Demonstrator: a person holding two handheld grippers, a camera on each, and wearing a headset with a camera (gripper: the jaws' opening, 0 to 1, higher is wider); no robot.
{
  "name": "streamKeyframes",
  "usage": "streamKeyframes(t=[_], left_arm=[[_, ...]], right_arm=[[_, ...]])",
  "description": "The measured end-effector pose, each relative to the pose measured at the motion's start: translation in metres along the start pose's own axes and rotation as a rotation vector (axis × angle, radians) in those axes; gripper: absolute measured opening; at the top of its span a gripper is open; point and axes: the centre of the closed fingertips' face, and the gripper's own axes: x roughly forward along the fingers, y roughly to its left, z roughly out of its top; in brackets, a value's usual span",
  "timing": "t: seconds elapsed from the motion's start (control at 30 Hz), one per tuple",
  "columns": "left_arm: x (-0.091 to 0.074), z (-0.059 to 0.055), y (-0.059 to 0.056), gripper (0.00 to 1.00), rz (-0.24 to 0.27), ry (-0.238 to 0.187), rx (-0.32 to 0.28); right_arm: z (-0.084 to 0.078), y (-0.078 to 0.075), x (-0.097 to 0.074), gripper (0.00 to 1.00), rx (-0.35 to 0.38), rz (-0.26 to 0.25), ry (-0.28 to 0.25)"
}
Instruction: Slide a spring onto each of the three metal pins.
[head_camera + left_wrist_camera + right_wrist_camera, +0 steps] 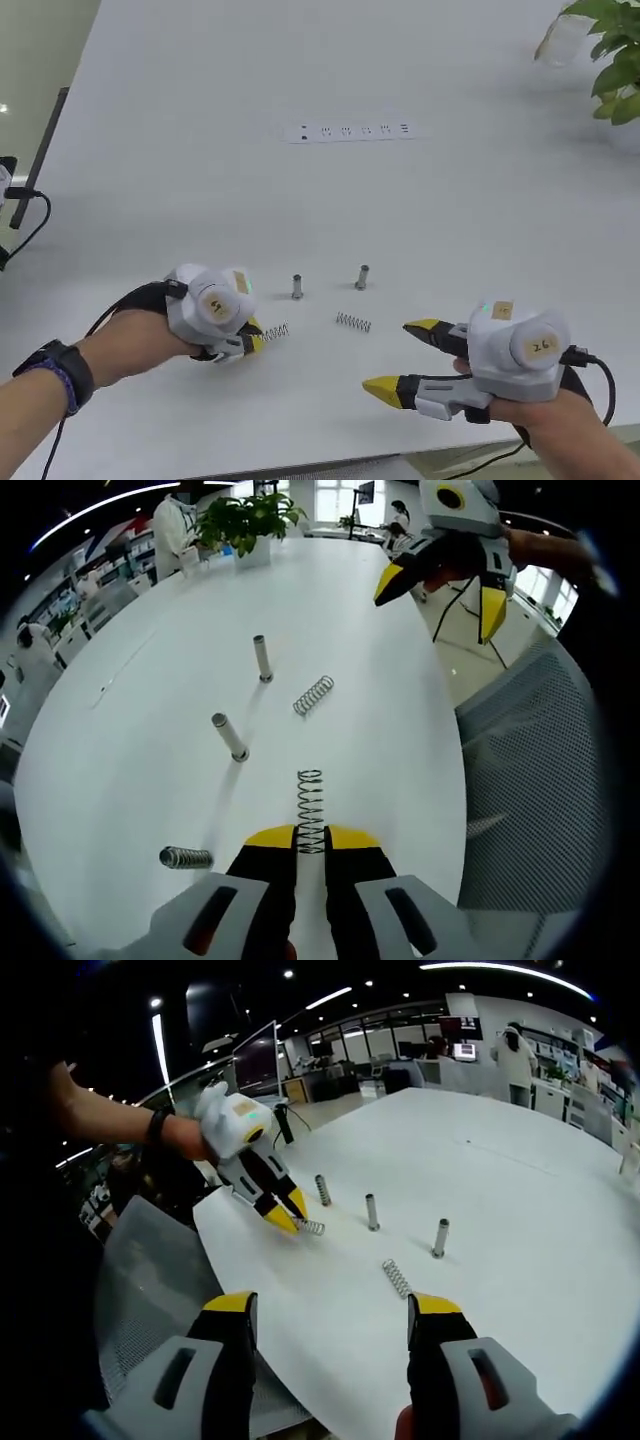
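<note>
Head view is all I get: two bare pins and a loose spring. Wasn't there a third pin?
Observer: Yes. The third pin stands upright just behind the left gripper, with a spring already on it.
Operator: So is that gripper carrying anything?
Observer: Its own view shows the jaws shut on one end of a second spring, which points toward the nearer bare pin.
Operator: Anyone else in the room?
Observer: The right gripper view shows a person in white beyond the far end of the table.
</note>
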Motion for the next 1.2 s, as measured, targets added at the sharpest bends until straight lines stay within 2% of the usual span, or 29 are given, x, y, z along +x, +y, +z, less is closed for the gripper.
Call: streamKeyframes(t=[0.33, 0.67, 1.0, 1.2], left_arm=[[-0.021, 0.006, -0.006, 0.02, 0.034, -0.052, -0.015], [-0.037, 0.012, -0.025, 0.02, 0.049, -0.094, -0.015], [-0.046, 0.026, -0.043, 0.02, 0.049, -0.137, 0.006], [-0.053, 0.041, -0.051, 0.02, 0.045, -0.166, 0.036]], right_arm=[[0.011, 0.009, 0.009, 0.56, -0.035, 0.05, -0.004], [0.014, 0.023, 0.018, 0.52, -0.072, 0.116, 0.009], [0.022, 0.041, 0.029, 0.45, -0.126, 0.199, 0.009], [0.025, 0.051, 0.036, 0.42, -0.166, 0.249, 0.018]])
